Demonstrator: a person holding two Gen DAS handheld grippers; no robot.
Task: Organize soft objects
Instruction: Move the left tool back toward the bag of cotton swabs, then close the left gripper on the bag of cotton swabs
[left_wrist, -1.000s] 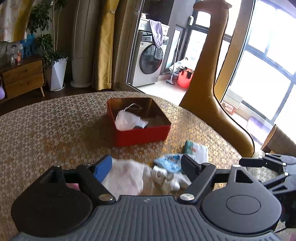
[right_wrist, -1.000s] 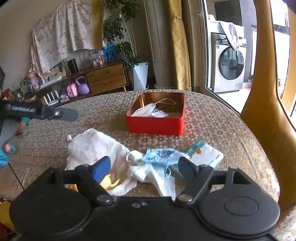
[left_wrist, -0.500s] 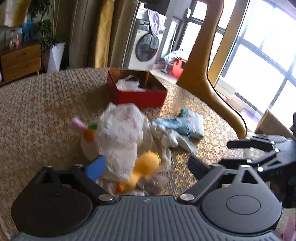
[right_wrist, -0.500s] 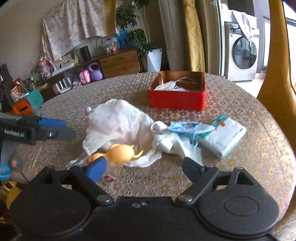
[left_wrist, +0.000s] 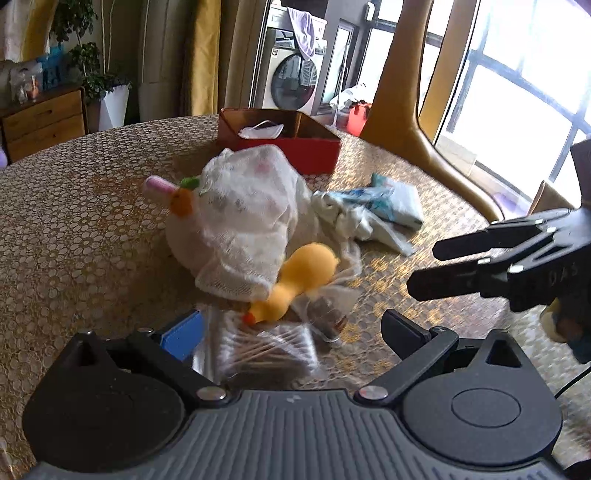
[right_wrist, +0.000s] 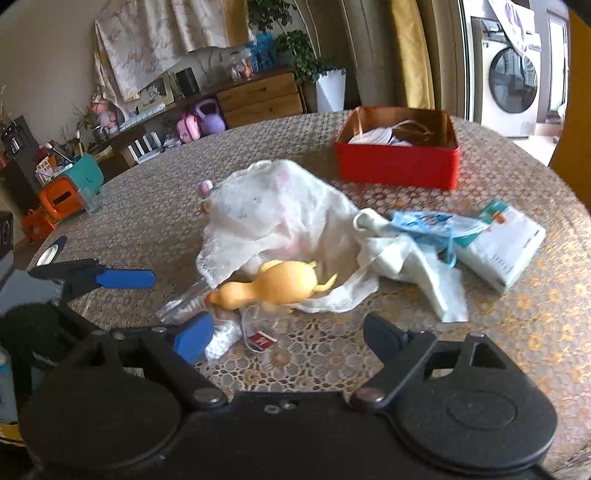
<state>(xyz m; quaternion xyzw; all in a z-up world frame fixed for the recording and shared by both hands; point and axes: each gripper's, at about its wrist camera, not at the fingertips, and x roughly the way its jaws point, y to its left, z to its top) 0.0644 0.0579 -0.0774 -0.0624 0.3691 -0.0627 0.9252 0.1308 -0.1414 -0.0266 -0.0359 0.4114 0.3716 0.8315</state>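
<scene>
Patterned table (right_wrist: 369, 369), red-labelled sachet (right_wrist: 261, 340), writing unreadable

A crumpled white lace cloth (right_wrist: 266, 218) lies mid-table, partly covering a yellow rubber duck toy (right_wrist: 273, 286) (on its side); the red square box (right_wrist: 399, 166) stands near the far edge.

One red square tin box (right_wrist: 398, 168) is counted on the patterned round table (right_wrist: 517, 332), with one white face mask (right_wrist: 371, 137) inside it. One yellow rubber duck toy (right_wrist: 273, 286), one white lace cloth (right_wrist: 266, 218), one blue-printed face mask (right_wrist: 424, 223), one white tissue packet (right_wrist: 506, 251) and one clear packet of cotton swabs (left_wrist: 258, 354) are counted on the tabletop.
</scene>
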